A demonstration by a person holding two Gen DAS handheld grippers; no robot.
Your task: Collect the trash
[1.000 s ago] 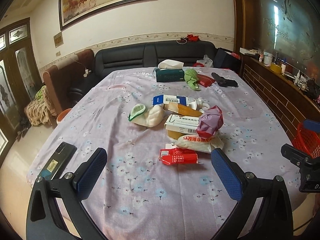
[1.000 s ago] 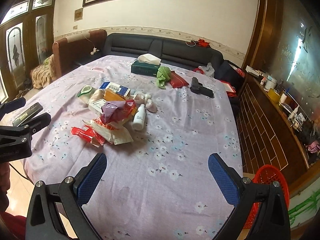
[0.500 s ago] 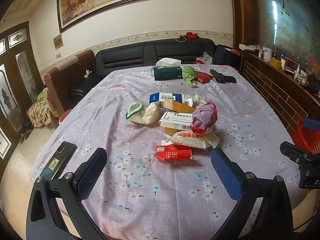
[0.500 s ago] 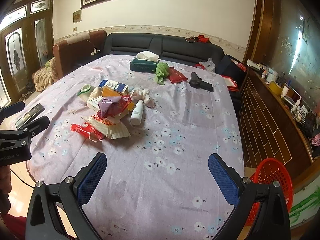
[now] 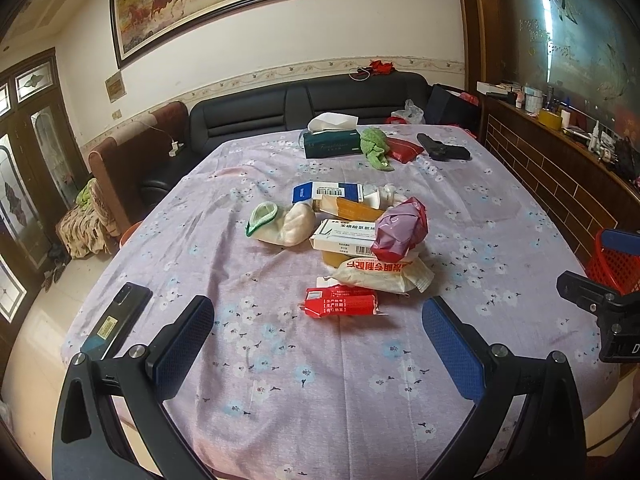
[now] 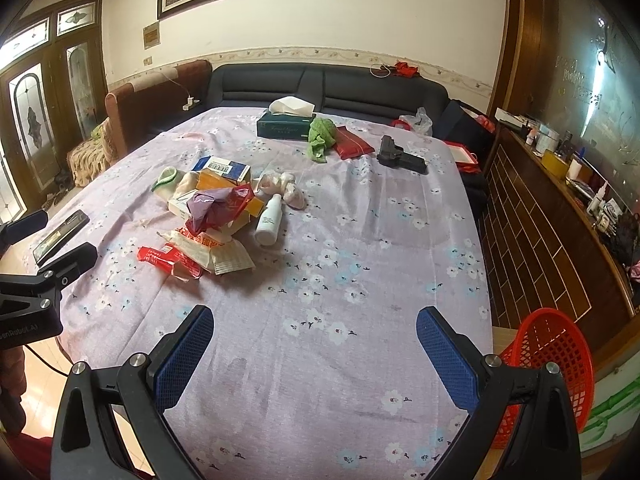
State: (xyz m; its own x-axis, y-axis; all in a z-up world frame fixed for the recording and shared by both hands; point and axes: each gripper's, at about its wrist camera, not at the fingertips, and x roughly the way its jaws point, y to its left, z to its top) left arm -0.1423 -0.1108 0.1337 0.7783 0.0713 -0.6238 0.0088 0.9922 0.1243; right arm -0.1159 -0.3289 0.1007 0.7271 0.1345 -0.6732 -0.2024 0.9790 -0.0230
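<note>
A pile of trash lies mid-table: a red wrapper (image 5: 342, 304), a cream packet with red print (image 5: 380, 274), a crumpled purple-red bag (image 5: 400, 230), white and blue cartons, and a white bottle (image 6: 270, 220). My left gripper (image 5: 316, 344) is open and empty, just short of the red wrapper. My right gripper (image 6: 316, 354) is open and empty over bare tablecloth, right of the pile (image 6: 212, 224). A red mesh basket (image 6: 556, 356) stands off the table's right edge, behind my right finger.
A black phone (image 5: 118, 320) lies at the table's near left edge. At the far end are a green tissue box (image 5: 332, 144), a green cloth (image 5: 376, 148), a red pouch and a black object (image 6: 400, 158). A brick-faced counter runs along the right.
Both grippers have pulled back and risen slightly, so the table and pile look farther away. Both stay open. Nothing on the table has moved.
</note>
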